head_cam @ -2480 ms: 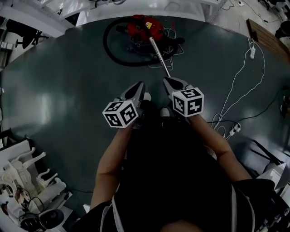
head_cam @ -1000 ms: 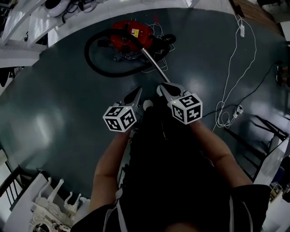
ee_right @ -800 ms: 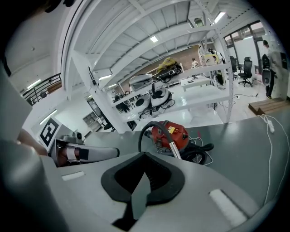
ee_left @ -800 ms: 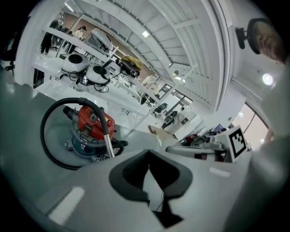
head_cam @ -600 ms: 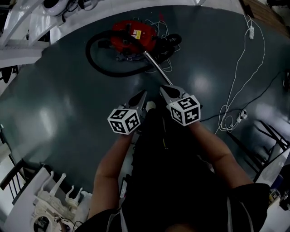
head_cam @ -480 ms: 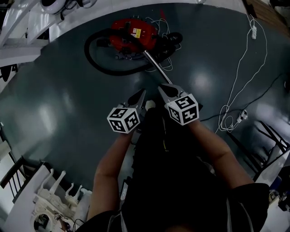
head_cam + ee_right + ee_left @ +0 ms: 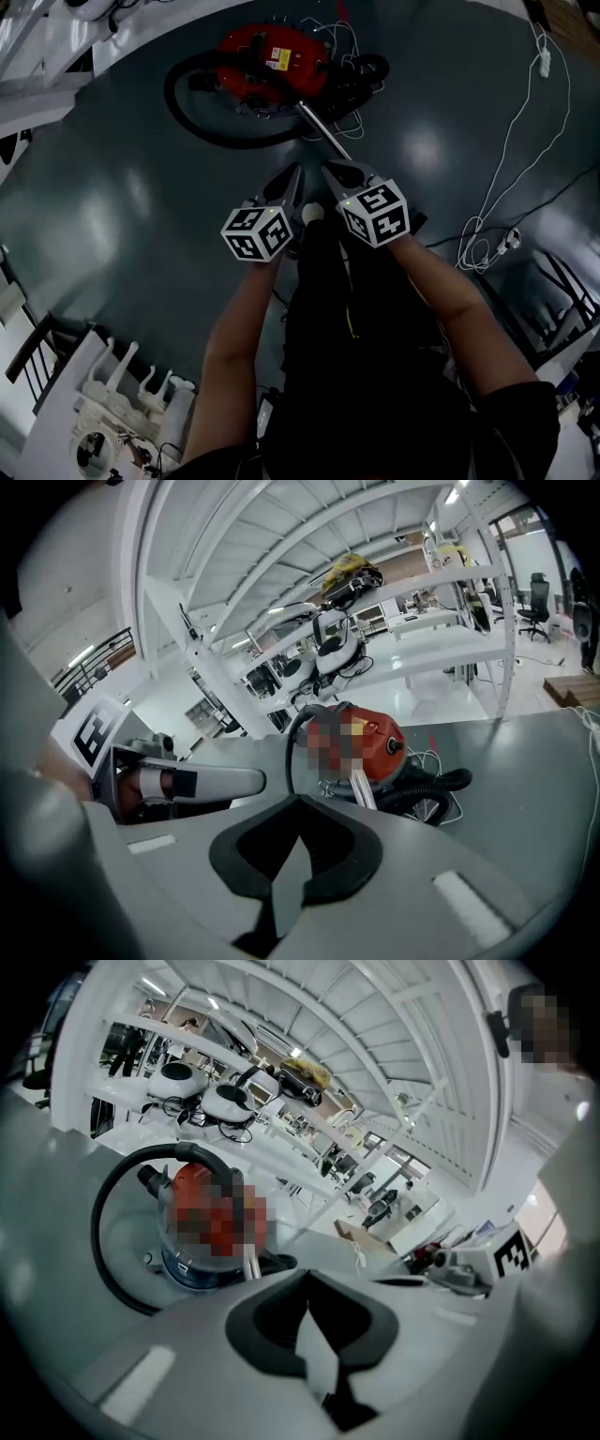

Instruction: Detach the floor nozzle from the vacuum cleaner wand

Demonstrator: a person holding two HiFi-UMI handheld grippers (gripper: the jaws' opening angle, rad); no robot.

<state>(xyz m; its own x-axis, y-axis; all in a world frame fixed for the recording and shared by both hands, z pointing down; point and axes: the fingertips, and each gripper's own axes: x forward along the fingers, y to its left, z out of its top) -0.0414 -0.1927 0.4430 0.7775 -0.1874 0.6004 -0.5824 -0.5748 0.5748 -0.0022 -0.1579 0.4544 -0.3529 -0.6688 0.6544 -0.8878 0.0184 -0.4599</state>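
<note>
Left gripper: jaws together, empty.
Right gripper: shut too, empty, tip near the wand.
Floor nozzle: I can't see it; the wand's lower end runs under my grippers.
Vacuum cleaner: on the floor ahead.
Risk: groping blind with closed jaws, I could knock the wand or drag the vacuum cleaner.

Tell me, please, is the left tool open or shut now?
Shut. In the left gripper view, the jaws of the left tool meet along one seam, and nothing stands between them.
</note>
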